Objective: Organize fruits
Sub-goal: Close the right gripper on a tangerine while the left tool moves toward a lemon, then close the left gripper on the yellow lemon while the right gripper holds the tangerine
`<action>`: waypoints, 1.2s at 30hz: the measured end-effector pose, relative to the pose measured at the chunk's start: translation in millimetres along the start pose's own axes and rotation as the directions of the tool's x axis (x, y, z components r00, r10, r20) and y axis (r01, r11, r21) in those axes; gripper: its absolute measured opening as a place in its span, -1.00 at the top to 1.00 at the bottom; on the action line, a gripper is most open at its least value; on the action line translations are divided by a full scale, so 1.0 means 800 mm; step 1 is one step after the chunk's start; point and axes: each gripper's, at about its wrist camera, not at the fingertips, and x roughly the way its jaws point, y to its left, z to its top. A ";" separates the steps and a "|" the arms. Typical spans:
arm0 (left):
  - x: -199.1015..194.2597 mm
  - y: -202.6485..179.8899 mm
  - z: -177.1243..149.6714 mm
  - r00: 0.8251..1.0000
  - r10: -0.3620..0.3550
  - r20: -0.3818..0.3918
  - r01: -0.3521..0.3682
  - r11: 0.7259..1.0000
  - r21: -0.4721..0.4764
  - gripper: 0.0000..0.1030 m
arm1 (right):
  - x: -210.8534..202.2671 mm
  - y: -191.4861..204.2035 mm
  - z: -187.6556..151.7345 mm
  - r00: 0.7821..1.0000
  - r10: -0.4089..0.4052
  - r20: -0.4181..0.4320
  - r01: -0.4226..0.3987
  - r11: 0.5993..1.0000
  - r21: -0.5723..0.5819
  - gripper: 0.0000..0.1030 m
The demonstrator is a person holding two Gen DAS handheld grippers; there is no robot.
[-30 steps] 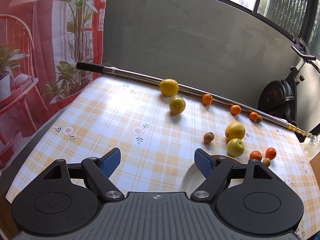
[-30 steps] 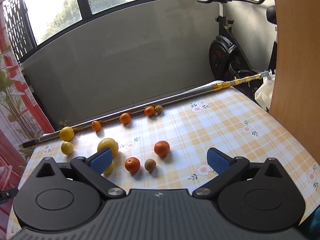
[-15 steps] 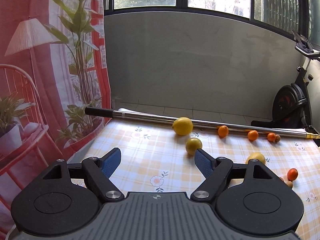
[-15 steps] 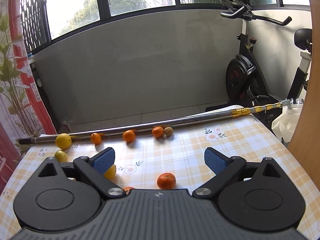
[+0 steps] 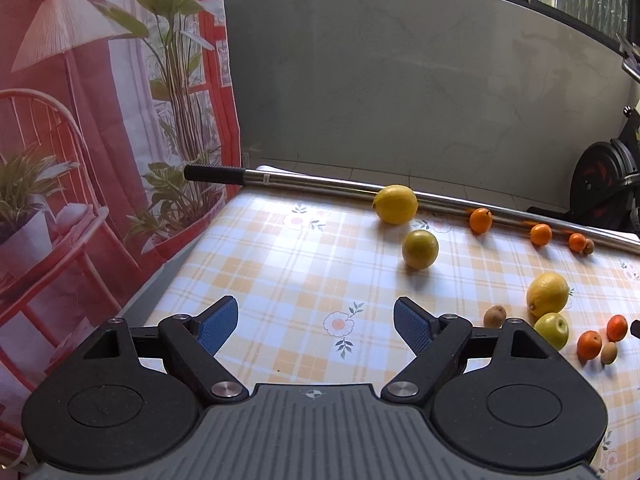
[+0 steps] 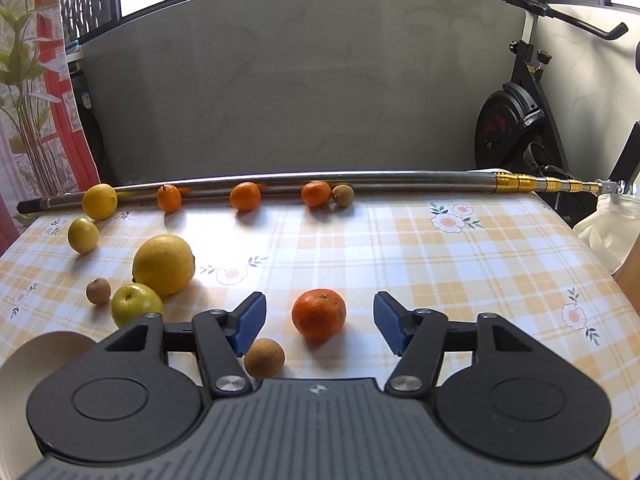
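On the checked tablecloth (image 6: pixel 460 264) nothing is bearing readable writing. Tilting downward, the right gripper (image 6: pixel 319 322) is closing around a tangerine (image 6: pixel 319 313), pads not yet touching it (a small brown fruit (image 6: pixel 264 357) is sitting just beside the left pad). Also tilting downward, the left gripper (image 5: pixel 316 322) is opening over bare cloth, holding nothing. Counting fruit in the right view: three yellow, one green, four orange, three brown.
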 end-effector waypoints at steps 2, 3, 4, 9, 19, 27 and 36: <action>0.000 0.004 0.003 1.000 0.006 0.002 -0.006 1.000 -0.005 -0.72 | 0.011 -0.002 0.000 1.000 -0.004 -0.011 0.004 1.000 0.009 -0.13; 0.000 0.006 0.004 1.000 0.003 0.000 -0.003 1.000 -0.013 -0.73 | 0.015 -0.002 0.000 1.000 -0.005 -0.010 0.005 1.000 0.008 -0.10; 0.000 0.006 0.005 1.000 -0.003 -0.003 0.003 1.000 -0.022 -0.73 | 0.020 -0.002 0.000 1.000 -0.009 -0.007 0.009 1.000 0.003 -0.07; 0.002 0.007 0.007 1.000 -0.012 0.000 0.012 0.999 -0.048 -0.76 | 0.042 -0.001 0.003 0.999 -0.006 -0.034 0.006 1.000 0.008 -0.03; 0.008 0.002 0.004 0.996 -0.088 0.012 0.088 0.996 -0.017 -0.74 | 0.063 -0.007 -0.004 0.997 0.010 -0.076 -0.006 0.998 0.055 0.18; 0.016 0.002 0.000 0.996 -0.087 0.002 0.087 0.996 -0.007 -0.65 | 0.047 -0.005 0.002 0.998 0.015 -0.057 -0.011 0.997 0.075 0.19; 0.021 0.003 0.017 0.989 -0.144 0.023 0.143 0.989 0.046 -0.65 | 0.002 0.014 0.018 0.997 0.073 0.031 -0.076 0.992 0.096 0.19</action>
